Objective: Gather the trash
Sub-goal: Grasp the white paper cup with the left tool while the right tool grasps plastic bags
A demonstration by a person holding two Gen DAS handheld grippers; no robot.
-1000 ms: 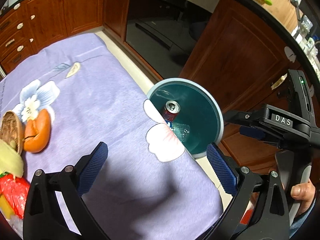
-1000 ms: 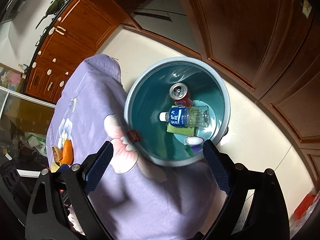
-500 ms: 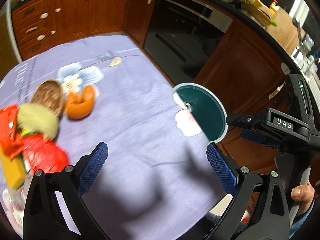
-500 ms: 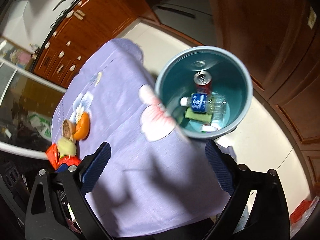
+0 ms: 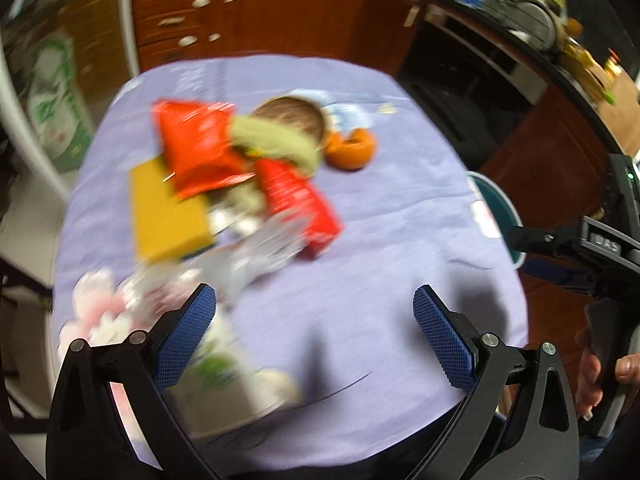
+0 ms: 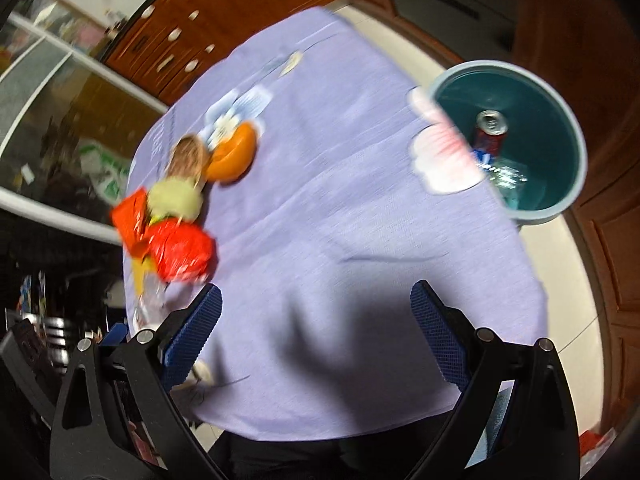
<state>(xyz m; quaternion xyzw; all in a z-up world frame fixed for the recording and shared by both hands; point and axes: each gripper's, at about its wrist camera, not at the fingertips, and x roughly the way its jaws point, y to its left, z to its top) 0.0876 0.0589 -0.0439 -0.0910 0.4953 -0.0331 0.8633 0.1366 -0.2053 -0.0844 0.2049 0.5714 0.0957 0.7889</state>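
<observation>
A blurred heap of trash lies on the purple tablecloth (image 5: 380, 216): red wrappers (image 5: 196, 148), a yellow box (image 5: 164, 208), a red carton (image 5: 300, 200), an orange peel (image 5: 352, 148), a clear plastic piece (image 5: 256, 252) and pink-white tissue (image 5: 100, 308). My left gripper (image 5: 316, 332) hangs open above the cloth, just right of the heap's near end. My right gripper (image 6: 316, 328) is open too, over bare cloth. The teal bin (image 6: 560, 120) stands on the floor at the table's right edge and holds a red can (image 6: 490, 132) and a clear bottle (image 6: 504, 176).
The purple cloth (image 6: 340, 184) hangs over the table's edges. Wooden cabinets (image 5: 248, 12) and a dark oven front (image 5: 460, 92) surround the table. A hand (image 5: 600, 376) holds the other gripper's handle at the right of the left wrist view. A glass door (image 6: 60, 92) lies far left.
Both grippers have swung left, away from the bin toward the trash heap. The heap now fills the left wrist view's middle; the bin has slid to the right edge.
</observation>
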